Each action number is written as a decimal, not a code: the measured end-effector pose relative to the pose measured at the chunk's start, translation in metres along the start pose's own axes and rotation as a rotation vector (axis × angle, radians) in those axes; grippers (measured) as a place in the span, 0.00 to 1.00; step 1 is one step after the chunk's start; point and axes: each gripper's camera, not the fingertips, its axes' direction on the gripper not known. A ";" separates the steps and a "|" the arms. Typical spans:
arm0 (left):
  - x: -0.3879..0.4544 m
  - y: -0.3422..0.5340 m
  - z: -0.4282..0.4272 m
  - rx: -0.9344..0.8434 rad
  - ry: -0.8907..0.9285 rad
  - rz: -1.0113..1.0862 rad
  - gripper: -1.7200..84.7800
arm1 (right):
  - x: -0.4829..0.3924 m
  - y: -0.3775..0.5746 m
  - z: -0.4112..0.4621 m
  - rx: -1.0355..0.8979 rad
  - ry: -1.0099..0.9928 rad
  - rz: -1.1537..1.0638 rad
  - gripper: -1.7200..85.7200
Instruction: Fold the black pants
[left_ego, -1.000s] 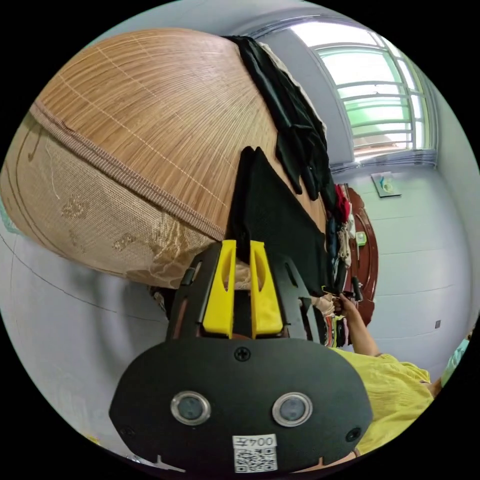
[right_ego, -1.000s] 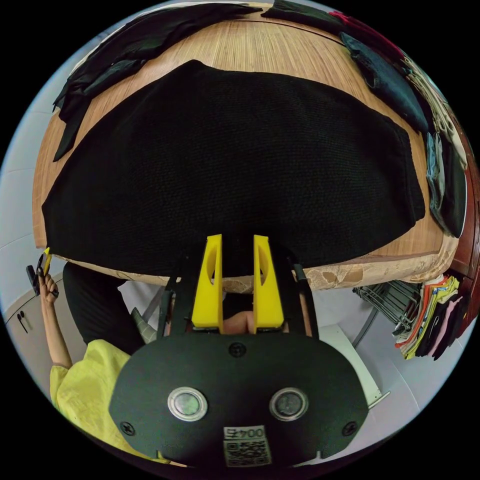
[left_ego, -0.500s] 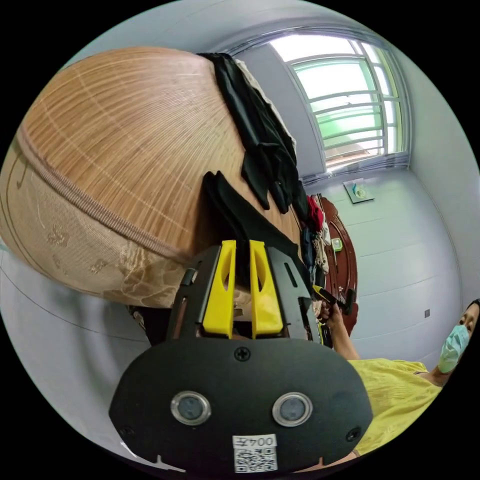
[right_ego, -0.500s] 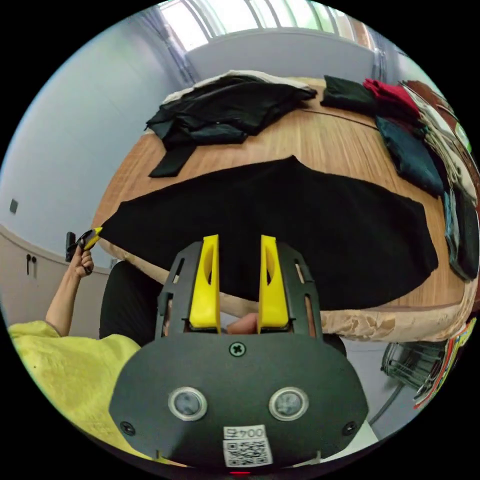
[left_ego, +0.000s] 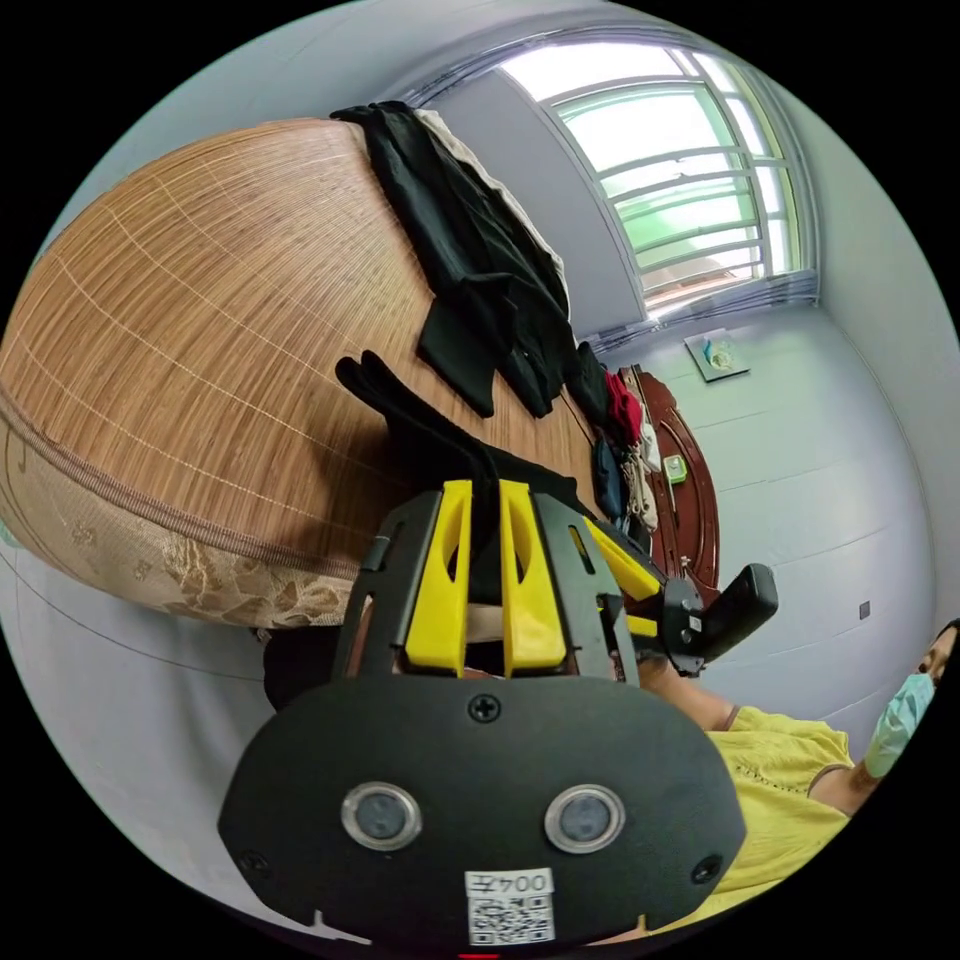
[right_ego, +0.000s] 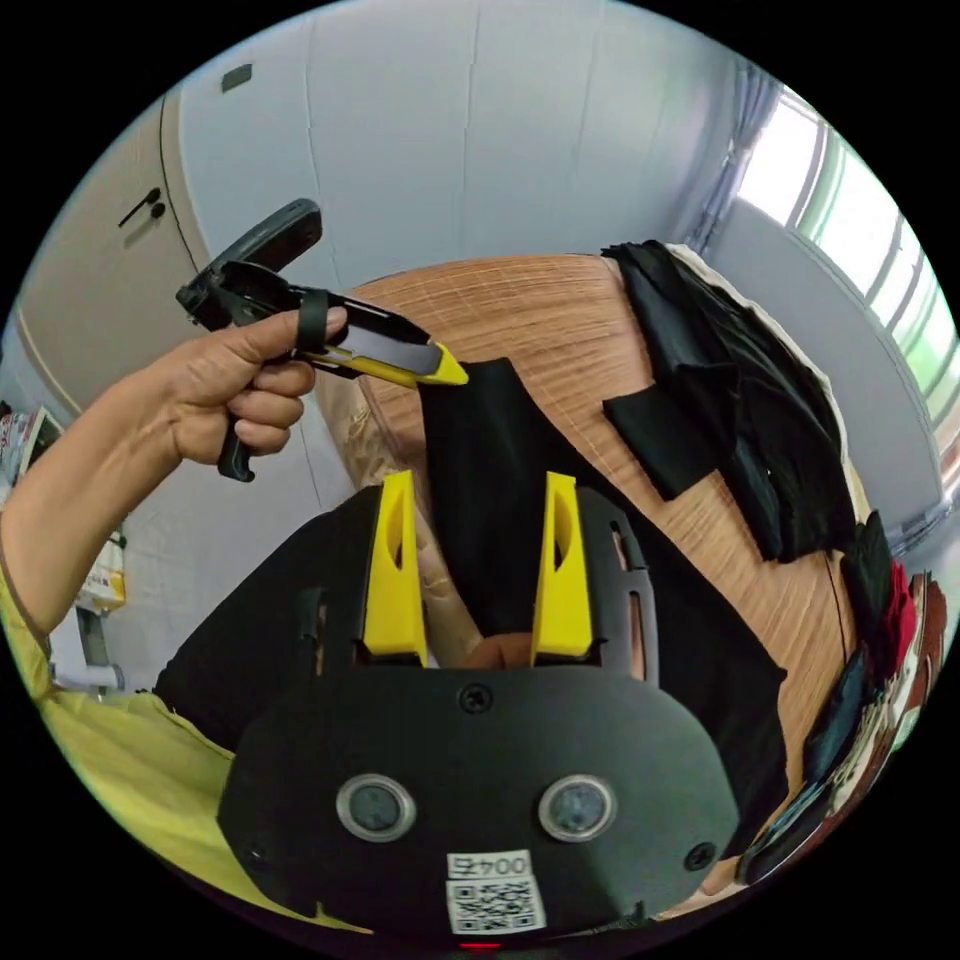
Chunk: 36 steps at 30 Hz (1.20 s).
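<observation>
Pants (right_ego: 490, 500) on mat (left_ego: 200, 330): edge clamped between left gripper (left_ego: 485, 530) jaws; right gripper (right_ego: 478, 545) spread, pants between jaws, untouched.

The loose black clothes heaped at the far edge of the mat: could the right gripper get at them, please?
Probably yes: the right gripper is open, and only bare mat lies before the heaped clothes.

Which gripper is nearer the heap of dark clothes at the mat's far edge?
Hard to separate. Left gripper grips the black pants corner; right gripper hangs open beside it; the heap lies beyond both.
</observation>
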 end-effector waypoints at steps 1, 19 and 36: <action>0.003 -0.002 -0.005 0.001 0.006 -0.007 0.04 | -0.013 -0.011 0.009 -0.022 0.013 -0.026 0.23; 0.077 -0.040 -0.104 0.216 0.326 0.099 0.11 | 0.025 0.019 0.035 -0.100 0.088 0.207 0.06; 0.202 -0.101 -0.085 -0.014 0.169 0.142 0.11 | 0.312 0.452 -0.084 0.268 -0.024 0.974 0.07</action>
